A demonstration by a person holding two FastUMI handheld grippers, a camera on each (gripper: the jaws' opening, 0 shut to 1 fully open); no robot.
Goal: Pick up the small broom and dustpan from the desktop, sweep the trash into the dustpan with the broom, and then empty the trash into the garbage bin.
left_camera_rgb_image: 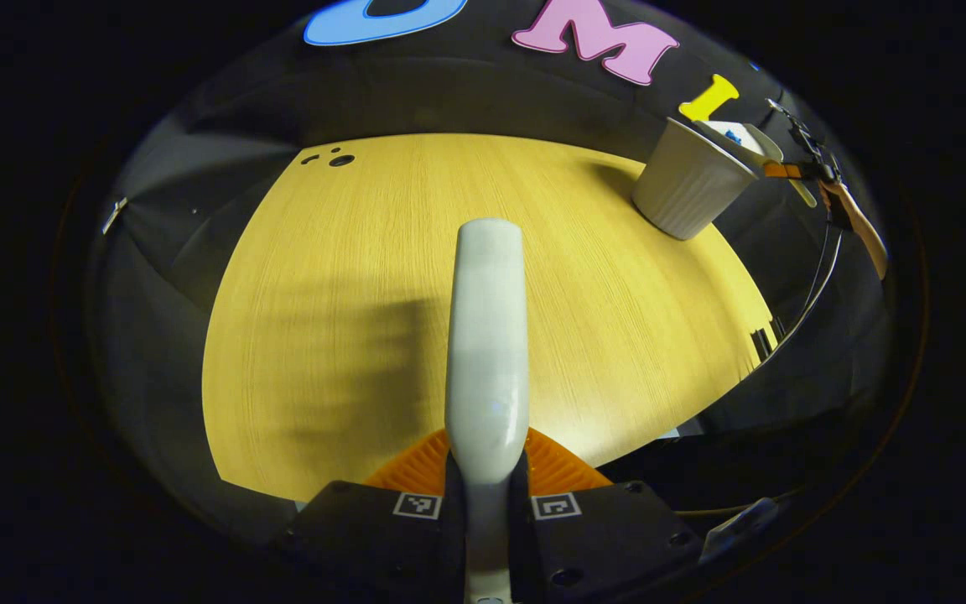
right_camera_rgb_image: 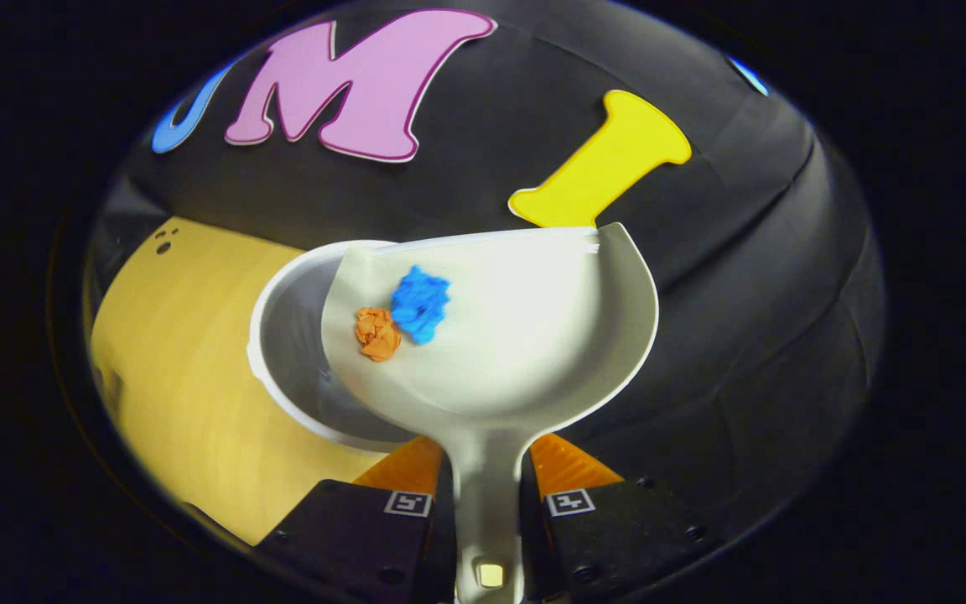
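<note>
1. my right gripper [right_camera_rgb_image: 487,491] is clamped on the handle of the dustpan [right_camera_rgb_image: 525,335], both orange fingers pressed against its neck. the pan is lifted off the desktop [right_camera_rgb_image: 173,369] and tilted toward the garbage bin [right_camera_rgb_image: 282,352], its left lip hanging over the bin's open mouth.

2. two bits of trash sit in the pan near that lip: a blue scrap [right_camera_rgb_image: 420,304] and an orange scrap [right_camera_rgb_image: 377,333], touching each other. neither has dropped yet, so i judge the emptying step is in hand but not finished.

3. my left gripper [left_camera_rgb_image: 487,478] is closed on the pale broom handle [left_camera_rgb_image: 487,335], which sticks forward above the desktop [left_camera_rgb_image: 349,335]. i cannot see the bristle end from here. farther off to the right stands the garbage bin [left_camera_rgb_image: 688,189], with the dustpan [left_camera_rgb_image: 739,138] tipped at its rim.

4. what could go wrong: the pan covers only part of the bin's mouth, so if i tip it sideways rather than toward the bin, the scraps could slide over the wrong edge and land on the desktop or off the table.

5. crumpled paper is light and may cling to the pan. a hard shake to free it could fling it past the bin.

6. the bin looks light too. knocking its rim with the pan might tip it.

7. the handle is smooth, so a twist could let the pan rotate in my fingers.
</note>
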